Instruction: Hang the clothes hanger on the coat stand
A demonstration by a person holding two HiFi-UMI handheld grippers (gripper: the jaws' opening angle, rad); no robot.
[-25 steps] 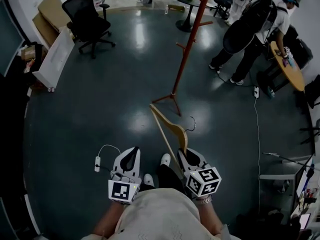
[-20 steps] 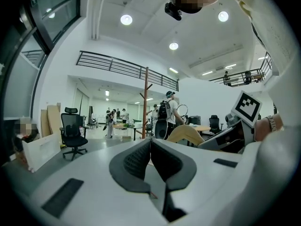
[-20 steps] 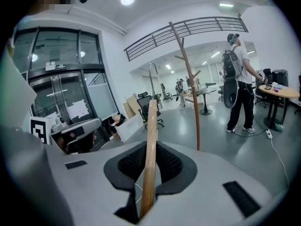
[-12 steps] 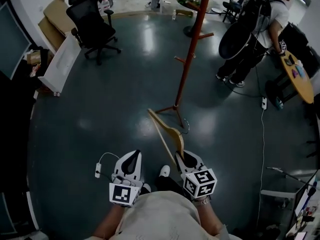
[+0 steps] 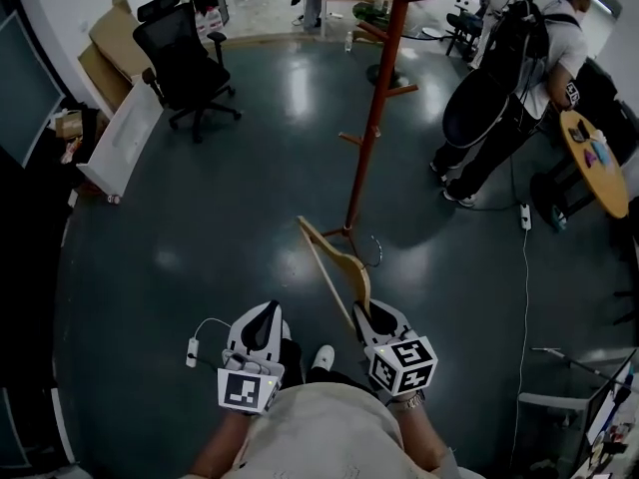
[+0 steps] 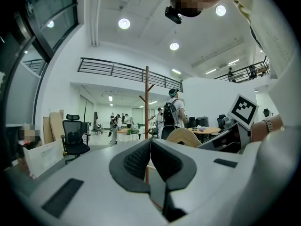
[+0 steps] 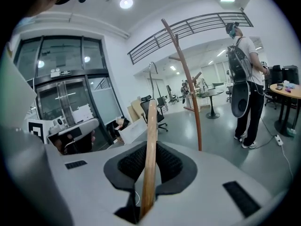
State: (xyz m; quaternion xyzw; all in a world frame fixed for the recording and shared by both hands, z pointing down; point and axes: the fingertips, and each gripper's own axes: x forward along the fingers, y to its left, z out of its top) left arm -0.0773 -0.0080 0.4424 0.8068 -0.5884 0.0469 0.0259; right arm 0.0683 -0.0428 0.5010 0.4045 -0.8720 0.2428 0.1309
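Note:
A wooden clothes hanger (image 5: 337, 267) with a metal hook (image 5: 373, 245) sticks forward from my right gripper (image 5: 370, 313), which is shut on one of its arms; in the right gripper view the wooden bar (image 7: 149, 149) runs up between the jaws. The red-brown coat stand (image 5: 377, 98) rises just ahead, its pole (image 7: 186, 81) with side pegs beyond the hanger's tip. My left gripper (image 5: 264, 317) is held low beside the right, shut with nothing in it (image 6: 150, 160). The stand's pole (image 6: 146, 100) shows straight ahead in the left gripper view.
A black office chair (image 5: 183, 56) and cardboard boxes (image 5: 105, 43) stand at the back left. A person with a large black bag (image 5: 489, 98) stands at the right by a round wooden table (image 5: 596, 163). A white power strip (image 5: 191, 351) lies on the floor near my feet.
I have walked closer to the coat stand: its base slid nearer in the head view. Both grippers kept their pose, and the hanger stayed in the right one.

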